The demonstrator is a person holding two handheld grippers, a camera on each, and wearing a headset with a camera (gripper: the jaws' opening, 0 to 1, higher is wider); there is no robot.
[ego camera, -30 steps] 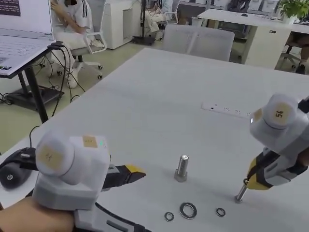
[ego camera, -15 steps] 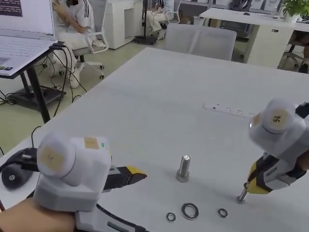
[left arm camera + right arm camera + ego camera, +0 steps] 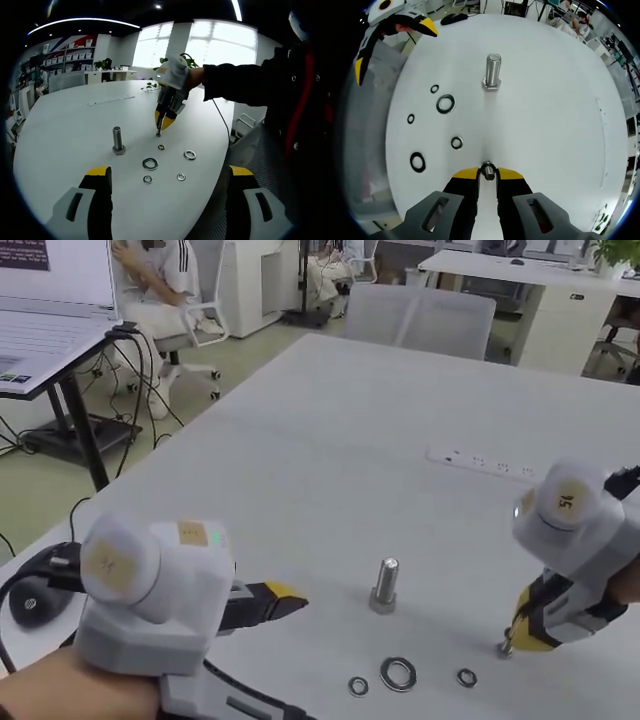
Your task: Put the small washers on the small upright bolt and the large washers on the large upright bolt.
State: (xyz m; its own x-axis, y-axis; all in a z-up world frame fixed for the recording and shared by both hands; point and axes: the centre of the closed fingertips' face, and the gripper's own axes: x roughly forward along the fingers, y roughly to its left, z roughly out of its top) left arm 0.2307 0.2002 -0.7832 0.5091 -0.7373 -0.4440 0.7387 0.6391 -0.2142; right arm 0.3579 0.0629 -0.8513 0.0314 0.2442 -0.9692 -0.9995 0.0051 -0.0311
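Five flat metal ring washers (image 3: 445, 103) lay loose on the white tabletop (image 3: 545, 100) — three small, two large. The right gripper (image 3: 488, 174) was pinched tight on the small silver bolt (image 3: 488, 170), holding it upright with its lower end at the tabletop. In the right gripper view, the large silver hex-head bolt (image 3: 492, 70) stood on its head at 12 o'clock from the small one, well apart, and the washers were strung out from 9 to 11 o'clock. The left gripper (image 3: 169, 172) hovered near the table edge — jaws spread wide.
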